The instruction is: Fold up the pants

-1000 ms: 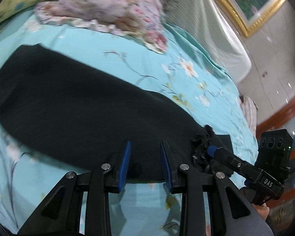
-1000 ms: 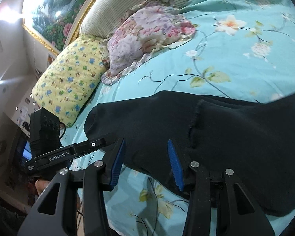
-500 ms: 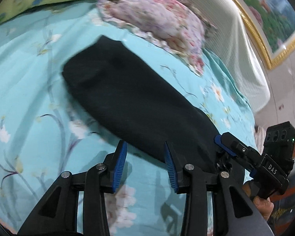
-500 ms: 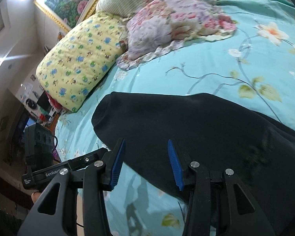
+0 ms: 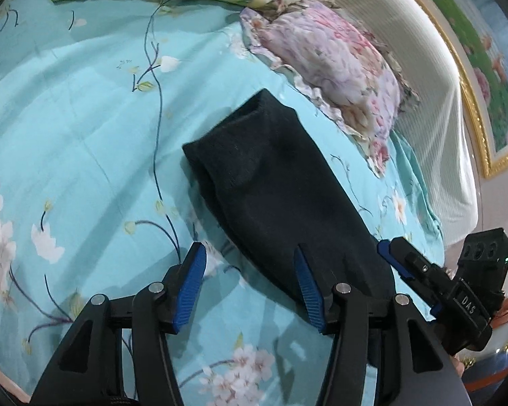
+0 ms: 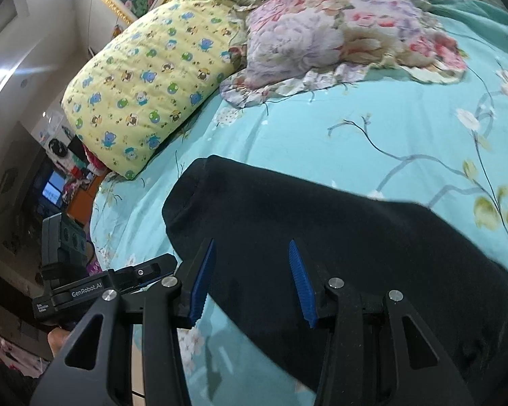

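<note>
Both views swung toward the pants' (image 5: 274, 182) far leg end

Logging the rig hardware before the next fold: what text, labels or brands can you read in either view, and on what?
"DAS": on the right tongs body, seen in the left wrist view.
"GenRobot.AI": on the left tongs body, seen in the right wrist view.
Small white label beside "GenRobot.AI": too small to read.
Pants, yellow pillow: no text.
</note>
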`<state>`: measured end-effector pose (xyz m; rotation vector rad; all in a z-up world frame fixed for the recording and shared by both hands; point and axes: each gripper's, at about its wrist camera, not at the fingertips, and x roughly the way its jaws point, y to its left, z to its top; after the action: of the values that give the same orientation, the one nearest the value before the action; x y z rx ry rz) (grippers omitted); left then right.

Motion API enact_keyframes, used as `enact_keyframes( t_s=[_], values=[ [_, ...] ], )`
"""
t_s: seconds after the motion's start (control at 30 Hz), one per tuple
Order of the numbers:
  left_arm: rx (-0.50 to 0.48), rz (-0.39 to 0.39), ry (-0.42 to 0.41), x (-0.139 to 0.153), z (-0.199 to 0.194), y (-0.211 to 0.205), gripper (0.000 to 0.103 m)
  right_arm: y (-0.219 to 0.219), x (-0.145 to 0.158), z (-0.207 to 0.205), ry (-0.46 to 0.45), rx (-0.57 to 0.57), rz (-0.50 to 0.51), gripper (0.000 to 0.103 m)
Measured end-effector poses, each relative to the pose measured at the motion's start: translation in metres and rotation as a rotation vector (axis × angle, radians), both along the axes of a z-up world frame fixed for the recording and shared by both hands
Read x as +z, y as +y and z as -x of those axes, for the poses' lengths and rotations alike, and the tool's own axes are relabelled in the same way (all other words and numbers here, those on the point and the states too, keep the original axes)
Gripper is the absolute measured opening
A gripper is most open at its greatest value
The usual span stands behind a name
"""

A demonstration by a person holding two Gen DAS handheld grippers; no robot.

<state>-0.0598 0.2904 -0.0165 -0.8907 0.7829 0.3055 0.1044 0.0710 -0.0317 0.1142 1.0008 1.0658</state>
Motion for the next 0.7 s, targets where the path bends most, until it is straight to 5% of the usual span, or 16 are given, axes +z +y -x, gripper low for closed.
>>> enact_keyframes(
  t_s=[0.33, 0.7],
  values=[
    [0.023, 0.087, -0.017, -0.019, -0.017, 0.023, 0.055, 0.068, 0.012, -0.029, -0.067, 0.146, 0.055, 0.047],
    [0.034, 0.105, -0.049, -0.026, -0.027, 0.032, 0.055, 0.145, -0.011, -0.048, -0.11, 0.359, 0.19, 0.047]
  ],
)
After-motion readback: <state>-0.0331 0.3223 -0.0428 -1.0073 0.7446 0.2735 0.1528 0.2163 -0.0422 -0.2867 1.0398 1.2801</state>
